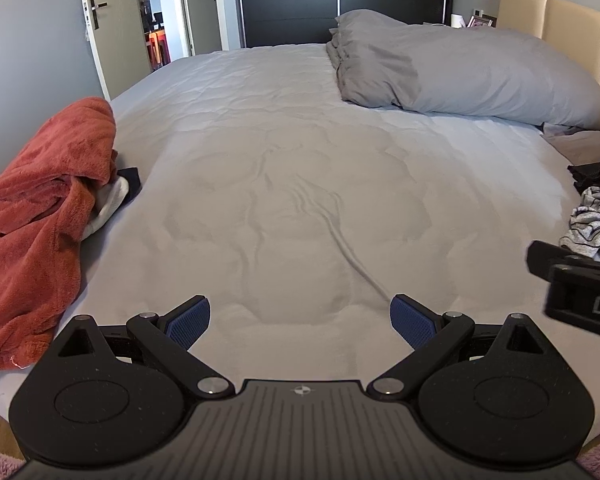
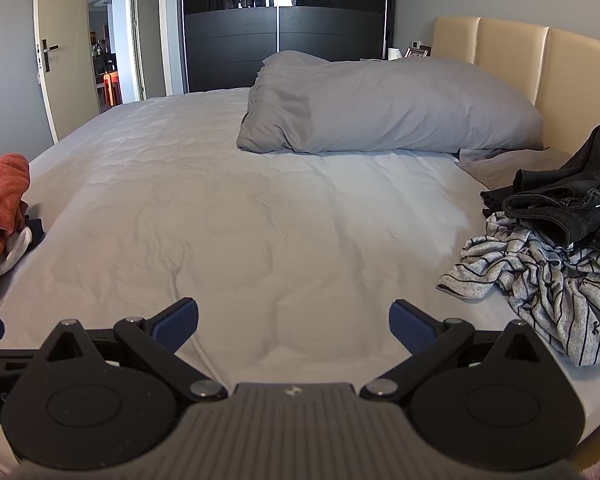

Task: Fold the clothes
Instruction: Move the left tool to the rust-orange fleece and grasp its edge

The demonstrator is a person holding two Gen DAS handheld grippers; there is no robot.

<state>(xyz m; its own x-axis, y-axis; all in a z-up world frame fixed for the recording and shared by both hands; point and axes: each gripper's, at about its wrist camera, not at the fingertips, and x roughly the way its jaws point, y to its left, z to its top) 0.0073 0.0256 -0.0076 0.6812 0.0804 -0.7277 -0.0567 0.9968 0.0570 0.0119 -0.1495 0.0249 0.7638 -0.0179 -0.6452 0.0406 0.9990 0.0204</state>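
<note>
A crumpled grey striped shirt [image 2: 548,280] lies at the bed's right edge, with a black garment [image 2: 568,204] heaped on its far side; both also show in the left wrist view, the shirt [image 1: 592,228] at the far right. A rust-red fleece garment [image 1: 40,216] lies at the bed's left edge over a white and a dark piece [image 1: 116,196]; it also shows in the right wrist view [image 2: 0,208]. My left gripper [image 1: 300,320] is open and empty above the sheet. My right gripper [image 2: 294,320] is open and empty, left of the striped shirt.
The bed [image 1: 284,168] has a pale quilted sheet. A grey folded duvet and pillow [image 2: 380,104] lie at the head by the beige headboard [image 2: 540,60]. A dark wardrobe [image 2: 284,28] and an open door [image 1: 100,28] stand behind.
</note>
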